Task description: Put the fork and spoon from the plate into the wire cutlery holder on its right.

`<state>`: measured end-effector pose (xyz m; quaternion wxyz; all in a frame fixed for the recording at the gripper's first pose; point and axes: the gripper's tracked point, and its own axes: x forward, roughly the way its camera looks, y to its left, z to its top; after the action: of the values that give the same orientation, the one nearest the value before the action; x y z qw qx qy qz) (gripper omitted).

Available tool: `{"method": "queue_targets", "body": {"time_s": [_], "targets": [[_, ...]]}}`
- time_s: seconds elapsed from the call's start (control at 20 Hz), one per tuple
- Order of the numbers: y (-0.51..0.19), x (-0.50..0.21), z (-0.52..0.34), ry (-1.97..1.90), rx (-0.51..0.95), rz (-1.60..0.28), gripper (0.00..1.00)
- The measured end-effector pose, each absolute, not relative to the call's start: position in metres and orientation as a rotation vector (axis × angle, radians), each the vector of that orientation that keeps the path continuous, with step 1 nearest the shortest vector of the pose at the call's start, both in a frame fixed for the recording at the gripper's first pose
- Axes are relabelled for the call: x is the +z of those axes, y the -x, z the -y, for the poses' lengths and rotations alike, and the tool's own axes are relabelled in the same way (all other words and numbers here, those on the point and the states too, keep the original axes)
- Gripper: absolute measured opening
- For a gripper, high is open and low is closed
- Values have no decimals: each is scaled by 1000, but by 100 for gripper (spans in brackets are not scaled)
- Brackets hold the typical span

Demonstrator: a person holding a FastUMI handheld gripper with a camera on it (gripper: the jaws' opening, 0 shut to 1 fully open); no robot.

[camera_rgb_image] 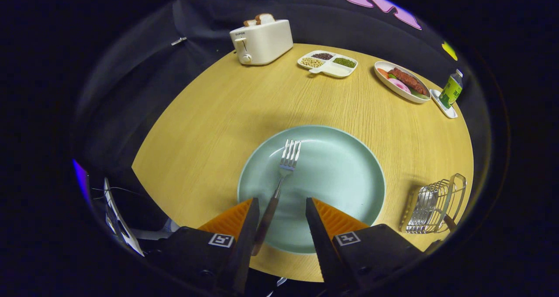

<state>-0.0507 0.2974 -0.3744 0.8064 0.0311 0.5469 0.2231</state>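
1. Now the gripper [281, 209] hangs low over the near side of the plate [349, 174], its two fingers spread apart and pressing on nothing.
2. The fork [281, 174] lies on the plate, tines pointing away from the gripper; its handle runs back between the fingers, close to the left one. Whether it touches that finger I cannot tell.
3. The plate sits on the round wooden table [209, 126], toward its near edge.
4. Right of the plate, apart from it, stands the wire holder [434, 205]. A spoon [426, 203] lies inside it, its bowl showing through the wires and a dark handle end sticking out at the holder's near right side.
5. Across the table stand a toaster [262, 41] with bread in its slots, a divided dish [327, 63] of beans, an oval dish [401, 82] of food, and a small bottle [451, 89] on a little tray [443, 105].
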Motion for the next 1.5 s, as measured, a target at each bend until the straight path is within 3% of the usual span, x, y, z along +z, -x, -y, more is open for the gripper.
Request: {"method": "queue_targets", "body": {"time_s": [0.3, 0.4, 0.45, 0.55, 0.85, 1.15, 1.5], "targets": [[54, -403, -299, -13, 443, -1246, 58], [46, -407, -290, 48, 414, -1229, 32], [48, -409, -289, 64, 434, -1243, 13], [50, -403, -291, 61, 485, -1250, 9], [43, -356, -271, 3, 563, -1164, 9], [47, -281, -180, 47, 594, -1129, 9], [62, -270, -46, 165, 549, -1291, 8]]}}
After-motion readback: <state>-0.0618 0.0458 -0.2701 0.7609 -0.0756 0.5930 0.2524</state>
